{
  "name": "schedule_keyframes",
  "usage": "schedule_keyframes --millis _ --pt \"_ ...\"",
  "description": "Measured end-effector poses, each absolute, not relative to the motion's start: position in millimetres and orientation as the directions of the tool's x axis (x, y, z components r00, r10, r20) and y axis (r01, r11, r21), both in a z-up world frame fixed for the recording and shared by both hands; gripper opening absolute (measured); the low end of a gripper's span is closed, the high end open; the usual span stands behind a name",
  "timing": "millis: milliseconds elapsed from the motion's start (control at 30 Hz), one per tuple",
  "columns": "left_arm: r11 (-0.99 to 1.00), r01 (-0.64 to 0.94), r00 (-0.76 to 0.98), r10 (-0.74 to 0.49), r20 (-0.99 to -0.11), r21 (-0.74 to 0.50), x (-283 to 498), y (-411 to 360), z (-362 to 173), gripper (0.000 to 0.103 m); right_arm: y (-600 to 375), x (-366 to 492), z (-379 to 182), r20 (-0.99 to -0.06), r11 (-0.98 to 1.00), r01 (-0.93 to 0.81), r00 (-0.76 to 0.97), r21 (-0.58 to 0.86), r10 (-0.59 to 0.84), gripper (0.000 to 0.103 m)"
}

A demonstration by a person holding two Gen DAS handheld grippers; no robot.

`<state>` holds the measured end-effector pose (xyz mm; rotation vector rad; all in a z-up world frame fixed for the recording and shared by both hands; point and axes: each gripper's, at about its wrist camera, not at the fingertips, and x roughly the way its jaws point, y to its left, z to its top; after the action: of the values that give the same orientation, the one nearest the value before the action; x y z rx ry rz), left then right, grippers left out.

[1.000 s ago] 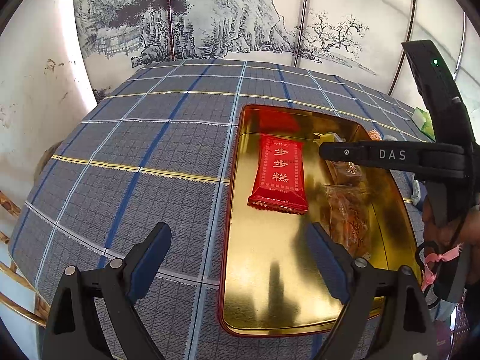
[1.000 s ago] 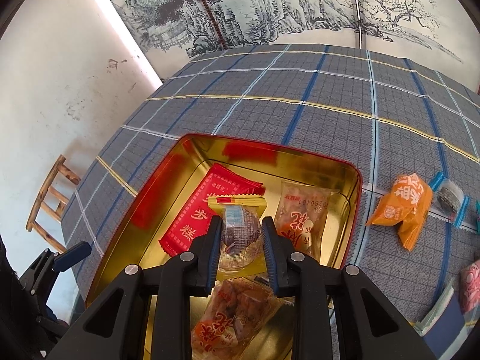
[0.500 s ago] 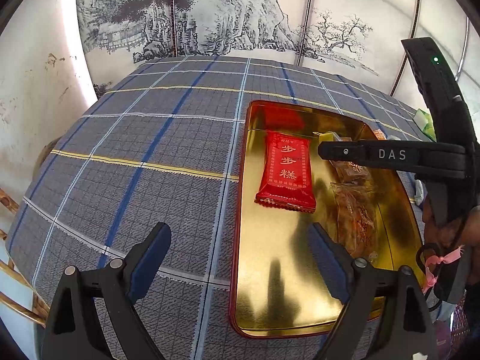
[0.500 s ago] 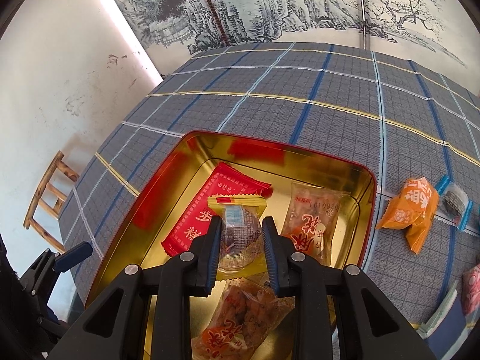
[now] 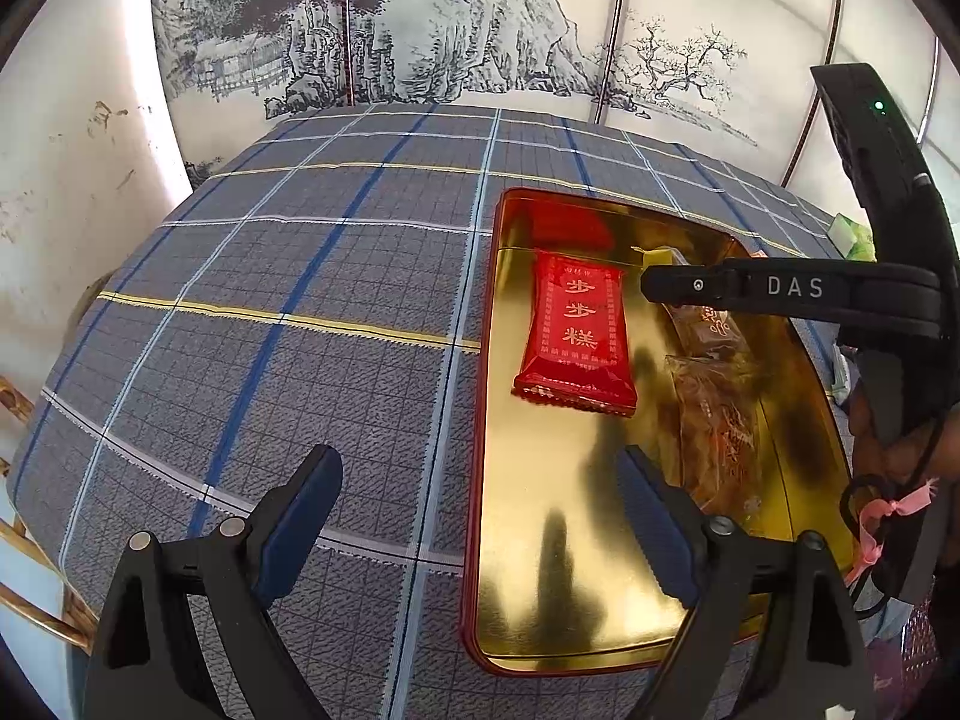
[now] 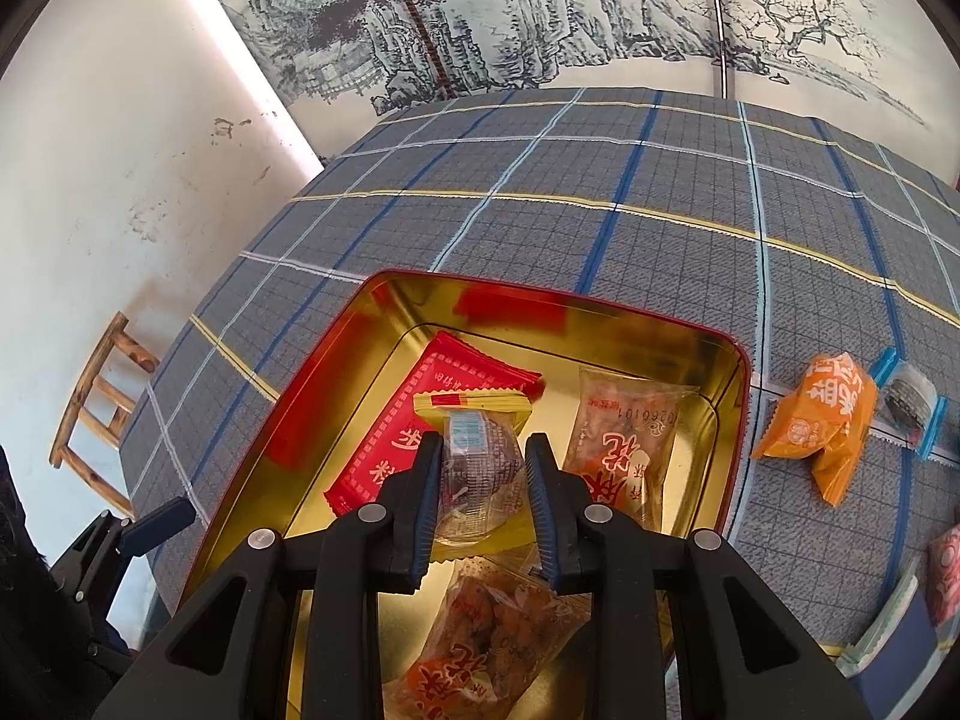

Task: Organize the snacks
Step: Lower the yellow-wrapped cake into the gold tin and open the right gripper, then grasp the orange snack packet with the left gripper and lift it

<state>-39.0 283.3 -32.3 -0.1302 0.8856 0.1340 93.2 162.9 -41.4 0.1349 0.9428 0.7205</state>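
Behind the table, an ink landscape mural (image 5: pixel 420 24) is seen across the wall, and a grey plaid tablecloth (image 5: pixel 288 300) with blue and yellow lines is spread over the surface. On that cloth a gold tin tray (image 6: pixel 336 360) with a red rim is laid out, and over it the right gripper (image 6: pixel 483 498) is held, its jaws closed on a clear-wrapped dark snack (image 6: pixel 480 468) with a yellow crimped end. Under and around that grip, a red packet (image 6: pixel 408 426) with gold characters is seen lying flat on the tray floor toward the left, a clear packet with red print (image 6: pixel 624 444) is placed to the right, and another clear packet of brown pieces (image 6: pixel 486 630) lies nearest the camera. Outside the tray, on the cloth to the right, an orange packet (image 6: pixel 822 420) is found just beside a blue-edged wrapper (image 6: pixel 909 402). The left gripper (image 5: pixel 480 516) is kept wide open and holds nothing (its span straddles the tray's left rim). A wooden stool (image 6: pixel 102 396) is glimpsed below the table edge.
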Motion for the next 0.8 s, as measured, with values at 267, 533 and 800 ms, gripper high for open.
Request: schedule_keyframes --millis 267,533,800 --pt "0.983 -0.174 0.623 0.068 -0.78 -0.052 -40 284 -34 0.089 159 88 -38 -0.661 0.746 -0.51 0.387 0.428 0.643 0.036" --pt "0.983 -0.178 0.624 0.082 -0.777 -0.039 -45 283 -29 0.089 127 71 -38 -0.6 0.74 -0.484 0.442 0.466 0.667 0.04" --pt "0.99 -0.142 0.653 0.092 -0.751 -0.002 -50 267 -8 0.089 0 26 -36 -0.528 0.837 -0.307 0.664 0.453 0.529 0.041"
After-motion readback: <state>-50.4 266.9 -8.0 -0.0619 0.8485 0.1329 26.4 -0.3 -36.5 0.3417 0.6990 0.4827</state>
